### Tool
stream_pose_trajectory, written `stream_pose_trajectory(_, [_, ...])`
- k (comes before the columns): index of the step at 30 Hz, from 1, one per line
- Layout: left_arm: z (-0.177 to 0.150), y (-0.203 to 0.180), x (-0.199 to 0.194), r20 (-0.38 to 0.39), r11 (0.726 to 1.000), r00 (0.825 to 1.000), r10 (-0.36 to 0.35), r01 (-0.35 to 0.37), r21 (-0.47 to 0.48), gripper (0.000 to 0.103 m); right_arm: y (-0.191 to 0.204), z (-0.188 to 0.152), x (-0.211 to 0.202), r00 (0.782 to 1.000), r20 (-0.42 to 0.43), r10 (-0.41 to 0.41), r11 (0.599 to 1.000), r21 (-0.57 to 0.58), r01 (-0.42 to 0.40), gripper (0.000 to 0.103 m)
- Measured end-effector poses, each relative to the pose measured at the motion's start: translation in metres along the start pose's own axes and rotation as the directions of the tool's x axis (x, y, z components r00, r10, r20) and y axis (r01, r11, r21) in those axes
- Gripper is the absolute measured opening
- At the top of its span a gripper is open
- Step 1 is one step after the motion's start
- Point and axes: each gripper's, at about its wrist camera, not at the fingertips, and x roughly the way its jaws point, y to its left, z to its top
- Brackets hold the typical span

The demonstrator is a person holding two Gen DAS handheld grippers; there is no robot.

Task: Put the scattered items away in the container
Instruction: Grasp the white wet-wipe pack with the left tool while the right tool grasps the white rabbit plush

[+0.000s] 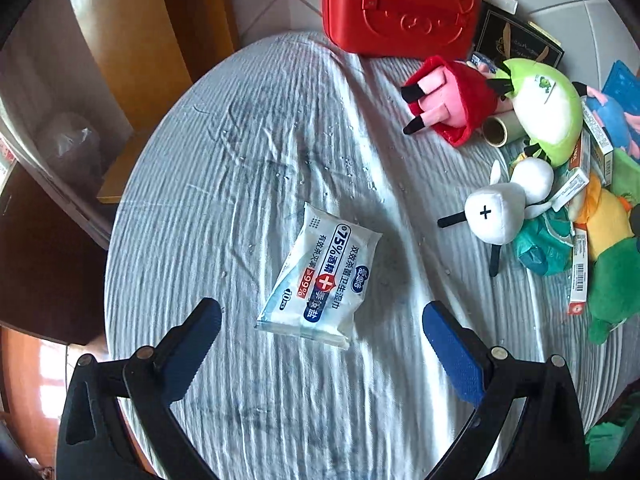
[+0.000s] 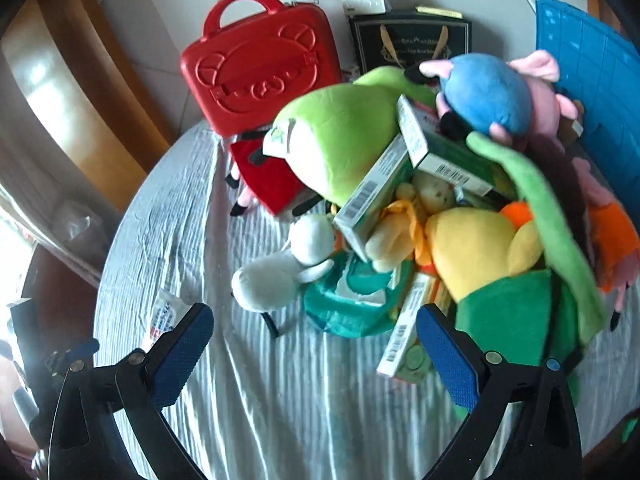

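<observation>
A white and blue pack of wet wipes (image 1: 320, 278) lies flat on the striped cloth, just ahead of my left gripper (image 1: 322, 320), which hangs open above it with nothing between its blue pads. In the right wrist view the same wipes pack (image 2: 166, 316) peeks out by the left finger. My right gripper (image 2: 314, 326) is open over the cloth, in front of a heap of plush toys and boxes. The heap holds a white rabbit plush (image 2: 280, 268), a lime green plush (image 2: 340, 140), a yellow and green plush (image 2: 480, 248) and a teal pouch (image 2: 352, 300).
A red hard case (image 1: 400, 4) with a handle stands at the table's far edge beside a black gift bag (image 2: 408, 44). A blue mat (image 2: 592, 92) lies at the right. The round table's left edge (image 1: 120, 208) drops off toward wooden furniture.
</observation>
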Motion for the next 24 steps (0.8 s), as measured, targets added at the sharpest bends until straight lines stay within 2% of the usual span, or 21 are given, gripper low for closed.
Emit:
stream_pose_trajectory(2, [0.001,0.002,0.015,-0.018,1.000,1.000,-0.019,0.019,0.024,0.100,0.015,-0.001,0.016,0.999,-0.028,-0.029,1.000,0.001,0.029,0.088])
stream_pose_trajectory(3, [0.002,0.004,0.022,-0.032,0.999,0.999,-0.034,0.035,0.031,0.097,0.020,-0.002,0.022,0.999,-0.038,-0.038,0.999,0.004,0.038,0.075])
stream_pose_trajectory(4, [0.002,0.005,0.030,-0.048,0.998,0.998,-0.050,0.052,0.040,0.090,0.023,-0.003,0.029,0.998,-0.049,-0.048,0.999,0.011,0.048,0.068])
stream_pose_trajectory(5, [0.002,0.006,0.037,-0.068,0.997,0.996,-0.061,0.064,0.048,0.087,0.027,-0.003,0.035,0.997,-0.060,-0.053,0.998,0.021,0.054,0.068])
stream_pose_trajectory(12, [0.012,0.009,0.077,-0.124,0.993,0.989,-0.085,0.094,0.073,0.087,0.044,0.006,0.076,0.991,-0.119,-0.057,0.994,0.082,0.067,0.068])
stream_pose_trajectory(16, [0.018,0.002,0.082,-0.093,0.991,0.994,-0.064,0.074,0.111,0.086,0.049,0.009,0.099,0.987,-0.148,-0.056,0.992,0.107,0.072,0.068])
stream_pose_trajectory(21, [0.014,0.000,0.079,-0.078,0.992,0.995,-0.066,0.074,0.106,0.086,0.050,0.001,0.126,0.978,-0.200,-0.060,0.989,0.121,0.085,0.068])
stream_pose_trajectory(24, [0.014,-0.001,0.078,-0.080,0.992,0.995,-0.067,0.075,0.104,0.085,0.049,-0.004,0.137,0.975,-0.212,-0.073,0.988,0.115,0.099,0.062])
